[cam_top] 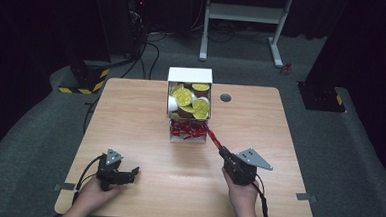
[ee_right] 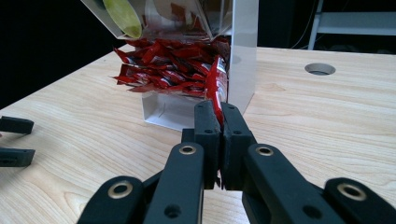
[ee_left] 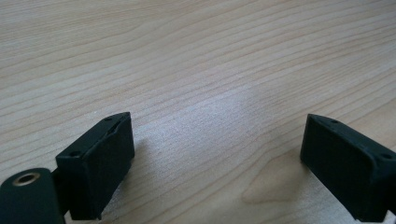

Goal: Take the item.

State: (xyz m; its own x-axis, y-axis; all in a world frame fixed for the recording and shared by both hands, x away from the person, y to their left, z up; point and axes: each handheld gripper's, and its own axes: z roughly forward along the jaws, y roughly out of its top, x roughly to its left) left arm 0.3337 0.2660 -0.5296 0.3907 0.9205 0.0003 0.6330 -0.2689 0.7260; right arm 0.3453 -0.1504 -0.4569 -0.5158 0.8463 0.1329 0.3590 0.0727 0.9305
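Black jaws fill the foreground of your right gripper view, and your right gripper (ee_right: 220, 122) has them pressed together on one red sachet (ee_right: 215, 88), pinched by its lower end. From above, that sachet (cam_top: 213, 137) runs as a red strip from the jaw tips up to the front right corner of the white dispenser box (cam_top: 190, 75), so it looks only partly drawn out, its far end at or just beside the heap of red sachets (cam_top: 188, 130) in the box's lower tray. Whether it has come free of the pile, you can't tell from here.

The box stands at the middle of the worktop (cam_top: 130, 115), toward its far edge. Its upper compartment is loaded with yellow-lidded cups (cam_top: 189, 99), none of them touched. A round cable hole (cam_top: 225, 97) sits in the worktop just to the right of the box.

Over at the near left corner, your left gripper (cam_top: 135, 171) lies idle in your left hand (cam_top: 95, 193), jaws wide apart with nothing but bare wood grain between them in the left gripper view (ee_left: 215, 158).

So, where you stand: the grip is made, and that's the first part done. By my reading the pull is what's left — draw the sachet clear of the tray without dragging its neighbours along, then set it down on open worktop.
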